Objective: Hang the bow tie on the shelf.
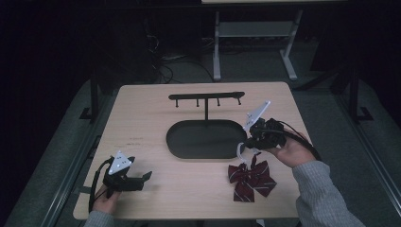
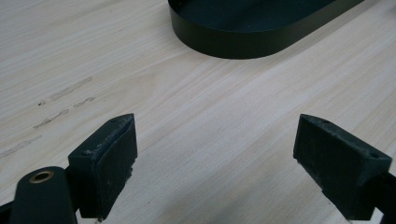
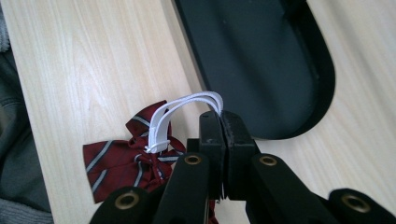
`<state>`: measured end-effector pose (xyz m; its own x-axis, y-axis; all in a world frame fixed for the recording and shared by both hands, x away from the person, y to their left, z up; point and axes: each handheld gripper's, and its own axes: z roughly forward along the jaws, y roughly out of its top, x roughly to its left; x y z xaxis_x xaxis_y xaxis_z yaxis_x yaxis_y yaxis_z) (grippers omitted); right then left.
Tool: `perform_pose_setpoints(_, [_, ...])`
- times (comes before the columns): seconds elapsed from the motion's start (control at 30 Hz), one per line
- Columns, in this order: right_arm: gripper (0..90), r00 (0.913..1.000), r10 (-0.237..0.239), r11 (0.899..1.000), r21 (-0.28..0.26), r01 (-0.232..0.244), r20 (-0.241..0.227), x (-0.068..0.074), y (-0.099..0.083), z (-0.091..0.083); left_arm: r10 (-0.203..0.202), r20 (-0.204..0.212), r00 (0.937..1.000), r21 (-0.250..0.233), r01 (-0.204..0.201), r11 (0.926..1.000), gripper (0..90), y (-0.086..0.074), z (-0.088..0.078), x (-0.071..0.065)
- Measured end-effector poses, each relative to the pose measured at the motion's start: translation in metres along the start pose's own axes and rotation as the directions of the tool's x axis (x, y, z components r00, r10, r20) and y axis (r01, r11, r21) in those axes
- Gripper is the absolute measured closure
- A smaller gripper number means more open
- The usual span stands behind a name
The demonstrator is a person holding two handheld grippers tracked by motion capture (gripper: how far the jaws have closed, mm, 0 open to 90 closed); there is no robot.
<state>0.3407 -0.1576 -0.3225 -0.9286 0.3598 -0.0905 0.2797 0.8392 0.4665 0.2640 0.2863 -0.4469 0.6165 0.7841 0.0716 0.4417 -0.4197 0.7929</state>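
- High view: right gripper (image 1: 247, 144) sits by the black oval tray (image 1: 176, 142), with the striped bow tie (image 1: 250, 178) on the table (image 1: 142, 113) just below it. Left gripper (image 1: 144, 177) rests near the front left corner.
- Left gripper view: jaws spread wide, nothing between them, just bare wood.
- Right gripper view: jaws clamped tight on the white strap (image 3: 187, 105), with the bow tie dangling from it.

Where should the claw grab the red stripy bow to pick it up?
Best by its white elastic loop, coming down from above. The loop is thin and arches up off the bow tie, so shut jaws can pinch it without crushing the floppy fabric. The right claw already pinches it that way, beside the black tray.
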Motion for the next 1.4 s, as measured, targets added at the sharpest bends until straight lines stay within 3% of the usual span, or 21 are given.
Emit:
perform_pose_setpoints(0.47, [87.7, 0.9997, -0.018, 1.0, -0.004, 0.018, -0.018, -0.007, 0.017, -0.003, 0.002, 0.001, 1.0, -0.002, -0.002, 1.0, 13.3, 0.001, 0.001, -0.001])
perform_pose_setpoints(1.4, [87.7, 0.9961, -0.073, 0.997, 0.013, 0.074, -0.05, -0.025, 0.07, -0.004, -0.004, 0.003, 1.0, -0.015, 0.004, 0.9999, 13.3, 0.001, 0.0, 0.001])
